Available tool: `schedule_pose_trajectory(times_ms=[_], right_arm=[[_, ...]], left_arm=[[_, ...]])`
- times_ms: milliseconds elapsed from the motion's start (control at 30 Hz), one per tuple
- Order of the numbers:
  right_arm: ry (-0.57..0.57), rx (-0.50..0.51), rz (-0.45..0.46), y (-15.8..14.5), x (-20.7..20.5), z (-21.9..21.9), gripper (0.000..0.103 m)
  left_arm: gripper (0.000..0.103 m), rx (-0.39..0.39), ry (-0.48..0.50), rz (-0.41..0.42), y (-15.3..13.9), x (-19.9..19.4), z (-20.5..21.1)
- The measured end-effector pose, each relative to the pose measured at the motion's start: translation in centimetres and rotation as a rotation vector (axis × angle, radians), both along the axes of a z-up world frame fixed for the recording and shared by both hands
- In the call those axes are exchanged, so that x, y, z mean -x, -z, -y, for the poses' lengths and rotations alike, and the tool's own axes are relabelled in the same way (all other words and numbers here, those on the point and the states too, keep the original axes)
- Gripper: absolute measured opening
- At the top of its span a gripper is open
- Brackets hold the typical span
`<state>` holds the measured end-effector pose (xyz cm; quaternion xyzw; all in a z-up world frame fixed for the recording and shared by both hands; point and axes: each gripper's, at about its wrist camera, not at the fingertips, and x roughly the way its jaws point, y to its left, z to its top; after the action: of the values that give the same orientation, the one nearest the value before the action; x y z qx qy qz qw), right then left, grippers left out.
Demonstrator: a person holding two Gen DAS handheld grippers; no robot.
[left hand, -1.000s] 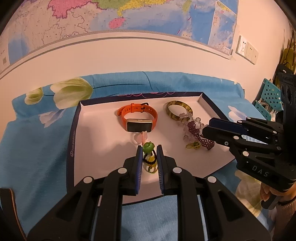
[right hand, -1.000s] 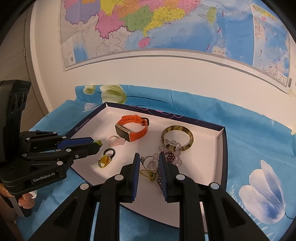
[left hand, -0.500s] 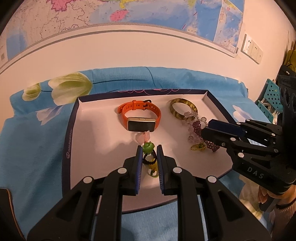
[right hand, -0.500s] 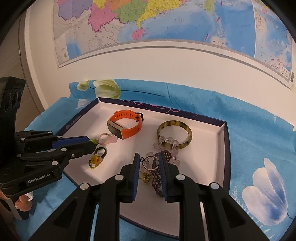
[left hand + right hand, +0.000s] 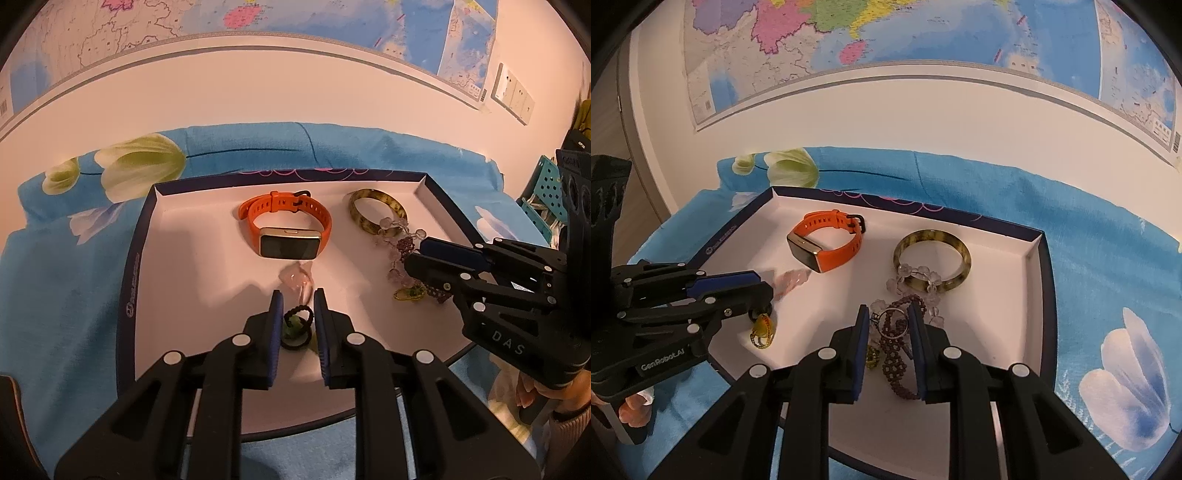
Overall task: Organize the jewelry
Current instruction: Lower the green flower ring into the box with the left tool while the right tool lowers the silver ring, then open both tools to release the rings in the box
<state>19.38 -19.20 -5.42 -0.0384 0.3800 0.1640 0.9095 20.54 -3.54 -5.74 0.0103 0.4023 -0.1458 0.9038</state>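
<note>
A white tray with a dark rim (image 5: 136,258) (image 5: 1039,280) lies on a blue flowered cloth. In it are an orange smartwatch (image 5: 286,229) (image 5: 827,245), a mottled green bangle (image 5: 376,208) (image 5: 932,254), a pink crystal charm (image 5: 297,277) (image 5: 792,278) and a tangle of clear and purple bead bracelets (image 5: 897,350) (image 5: 402,251). My left gripper (image 5: 298,299) is open, its fingers on either side of a black ring with green and yellow pieces (image 5: 297,326). My right gripper (image 5: 887,314) is open over the bead tangle, around a silver ring (image 5: 892,323).
A wall with a large map (image 5: 923,44) stands behind the cloth-covered surface. A wall socket (image 5: 513,96) and a teal perforated chair (image 5: 546,192) are at the right. A yellow ring (image 5: 761,328) lies below the left gripper's fingers in the right wrist view.
Both grippers have lowered and moved forward over the tray. The left fingers now straddle the black ring; the right fingers have sunk into the bead tangle.
</note>
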Motion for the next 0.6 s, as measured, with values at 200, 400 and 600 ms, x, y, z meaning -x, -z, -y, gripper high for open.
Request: schedule_pose_trajectory(times_ms=[200,400,600], right_arm=[[0.012,-0.011,0.014,-0.2,0.3,0.4,0.028],[0.016,-0.037,0.033,-0.9,1.3,0.9,0.033],[0.019,-0.068,0.070,-2.1,3.2,1.4,0.048]], left_arm=[[0.046,-0.012,-0.017,0.040,-0.6,0.7,-0.1],[0.057,-0.017,-0.030,0.083,-1.8,2.0,-0.3],[0.079,-0.027,-0.043,0.160,-3.5,4.2,-0.6]])
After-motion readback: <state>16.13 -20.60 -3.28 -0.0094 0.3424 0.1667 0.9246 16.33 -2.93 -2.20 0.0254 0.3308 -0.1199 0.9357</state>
